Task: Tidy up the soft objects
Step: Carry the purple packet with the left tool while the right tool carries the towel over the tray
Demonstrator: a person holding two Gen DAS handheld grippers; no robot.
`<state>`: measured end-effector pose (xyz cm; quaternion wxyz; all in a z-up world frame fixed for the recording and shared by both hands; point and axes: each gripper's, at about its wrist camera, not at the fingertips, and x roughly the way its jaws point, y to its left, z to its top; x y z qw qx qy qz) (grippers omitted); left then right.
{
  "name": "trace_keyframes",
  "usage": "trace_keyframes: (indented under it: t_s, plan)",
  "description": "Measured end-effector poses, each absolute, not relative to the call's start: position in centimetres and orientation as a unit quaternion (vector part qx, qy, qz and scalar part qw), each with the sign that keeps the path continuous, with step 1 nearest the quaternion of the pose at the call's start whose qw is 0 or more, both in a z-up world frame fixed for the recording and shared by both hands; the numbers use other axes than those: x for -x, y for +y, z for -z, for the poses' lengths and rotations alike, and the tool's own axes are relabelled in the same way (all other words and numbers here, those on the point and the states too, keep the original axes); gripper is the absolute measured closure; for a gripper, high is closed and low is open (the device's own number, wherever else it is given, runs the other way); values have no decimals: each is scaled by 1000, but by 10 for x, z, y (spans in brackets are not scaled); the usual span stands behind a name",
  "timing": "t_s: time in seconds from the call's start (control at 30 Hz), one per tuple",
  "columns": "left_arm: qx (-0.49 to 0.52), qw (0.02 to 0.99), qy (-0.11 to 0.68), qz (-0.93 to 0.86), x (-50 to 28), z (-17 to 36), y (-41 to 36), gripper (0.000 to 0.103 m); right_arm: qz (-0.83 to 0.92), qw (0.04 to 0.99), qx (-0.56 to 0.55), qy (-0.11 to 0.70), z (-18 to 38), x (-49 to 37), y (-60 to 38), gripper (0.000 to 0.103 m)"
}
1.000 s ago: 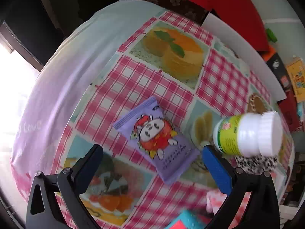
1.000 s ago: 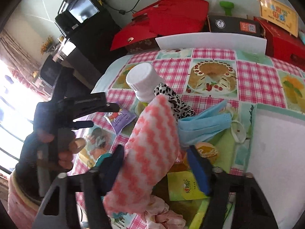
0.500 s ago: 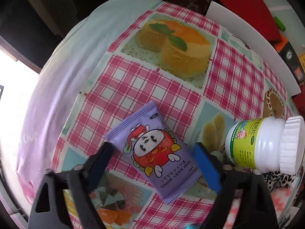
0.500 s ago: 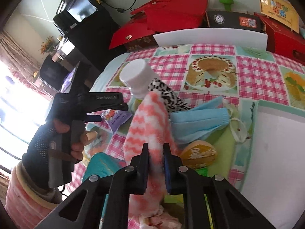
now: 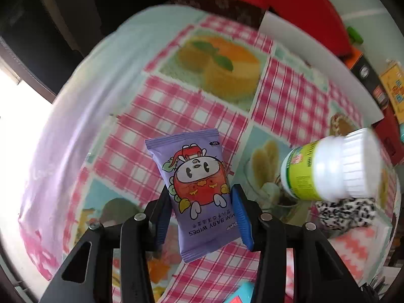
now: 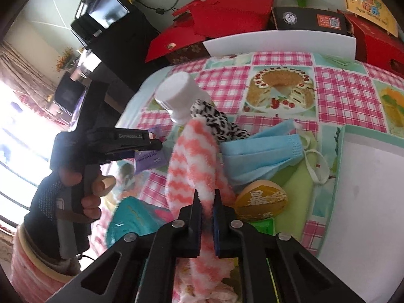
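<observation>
My left gripper (image 5: 200, 202) is shut on a purple pack of baby wipes (image 5: 194, 184) and grips its sides above the checked tablecloth (image 5: 176, 101). In the right wrist view the left gripper (image 6: 154, 144) holds the pack (image 6: 149, 160) at the table's left edge. My right gripper (image 6: 206, 199) is shut on a pink-and-white zigzag cloth (image 6: 197, 156), which hangs up and over the fingers. The cloth also shows at the left wrist view's lower right (image 5: 353, 245).
A white-capped bottle (image 5: 330, 169) lies tilted on a leopard-print cloth (image 5: 346, 212). Blue face masks (image 6: 262, 151), a yellow round packet (image 6: 262, 199), a teal pack (image 6: 133, 217), a green sheet (image 6: 303, 176) and a white board (image 6: 366, 189) lie nearby. Red boxes (image 6: 227, 12) stand behind.
My left gripper moved over the wipes pack and shut on it, and the pack turned. My right gripper shut on the zigzag cloth and keeps holding it.
</observation>
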<state>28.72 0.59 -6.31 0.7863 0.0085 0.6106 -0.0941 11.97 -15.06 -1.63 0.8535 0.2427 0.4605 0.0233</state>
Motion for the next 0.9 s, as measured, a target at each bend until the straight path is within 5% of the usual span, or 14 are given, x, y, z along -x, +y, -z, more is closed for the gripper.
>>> trace_keyframes:
  t_s: [0.9]
  plan:
    - [71,881,439,160,-175,-110,41,57,-141,893,-334,267,-91,-59,-175,96]
